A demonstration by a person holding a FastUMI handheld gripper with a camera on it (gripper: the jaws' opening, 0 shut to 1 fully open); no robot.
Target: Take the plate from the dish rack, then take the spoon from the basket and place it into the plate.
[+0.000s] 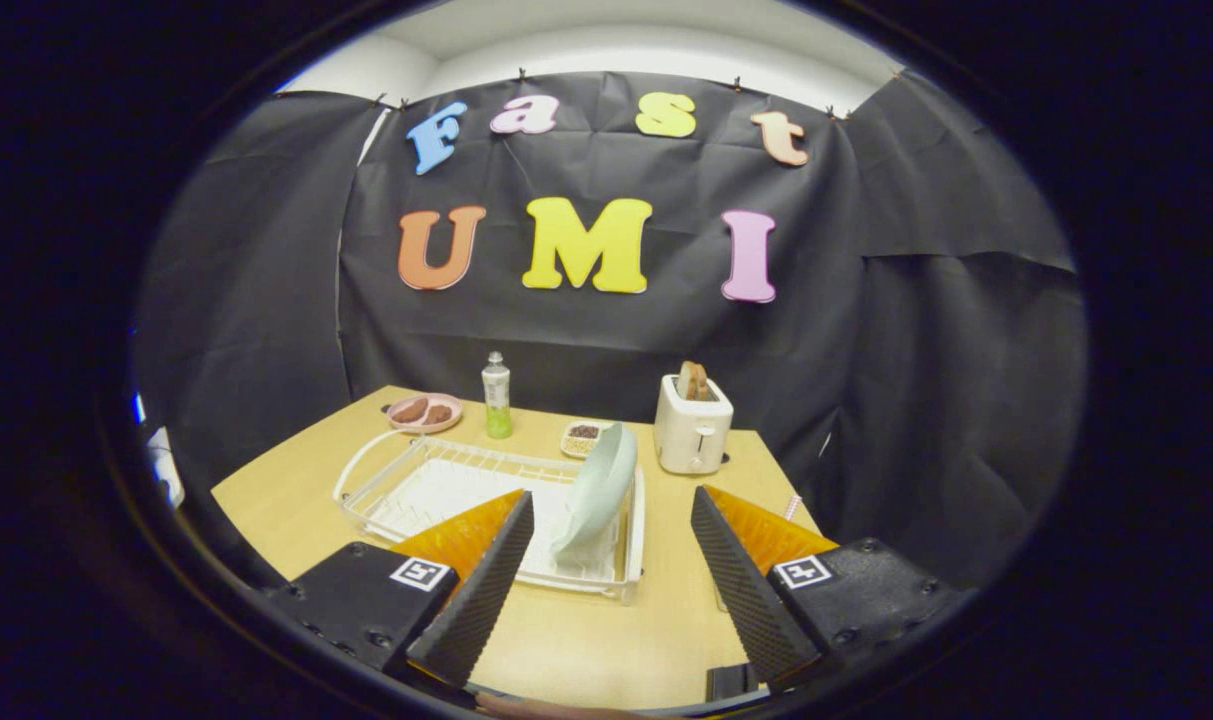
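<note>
The gripper (611, 500) hangs above the near end of the table (296, 500) with its fingers spread wide and nothing between them. In the gap, just ahead of the tips, stands the plate (601, 495), pale green and set on edge at the right end of the rack (386, 480), leaning a little to the right. The rack is a white wire frame on a tray, otherwise bare as far as can be seen. Beyond it, along the far side of the table, are a pink dish (424, 412) with two brown pieces on it, a bottle (496, 397) of green liquid, a small bowl (583, 436) of something dark, and a white toaster (693, 428) with bread standing in its slot. I cannot make out a basket or a spoon; a thin striped thing lies just past the right finger, too small to tell. By this showing the task is at its very start: the plate is not yet gripped and sits in the rack, so lifting it out, fetching the spoon and laying it on the plate are all left to do. The open fingers look lined up for closing on the plate's rim.
</note>
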